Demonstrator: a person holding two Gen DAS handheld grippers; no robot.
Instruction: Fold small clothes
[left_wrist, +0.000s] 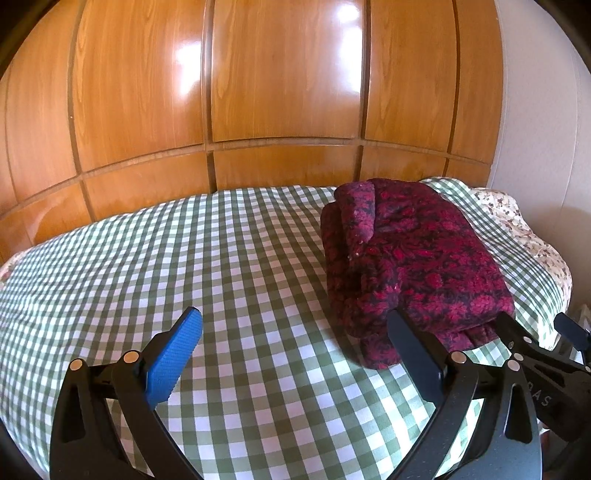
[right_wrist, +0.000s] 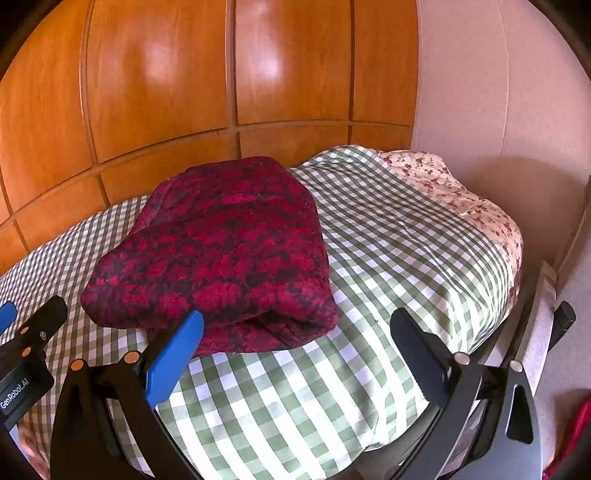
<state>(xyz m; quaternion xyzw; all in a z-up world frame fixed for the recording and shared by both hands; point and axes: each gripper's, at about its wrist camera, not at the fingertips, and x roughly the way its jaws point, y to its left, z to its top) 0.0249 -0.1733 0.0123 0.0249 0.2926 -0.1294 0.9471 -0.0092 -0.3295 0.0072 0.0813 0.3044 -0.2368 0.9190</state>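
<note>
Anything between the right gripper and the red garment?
Nothing visible. The right gripper hangs open just short of the folded red garment, with only bare checked bedspread between them.

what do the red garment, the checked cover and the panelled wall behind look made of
Red garment: likely fleece or plush knit, fuzzy matte nap. Checked cover: thin woven fabric, probably cotton, matte with soft creases. Panelled wall: wood or wood-look laminate, visible grain, glossy reflections.
</note>
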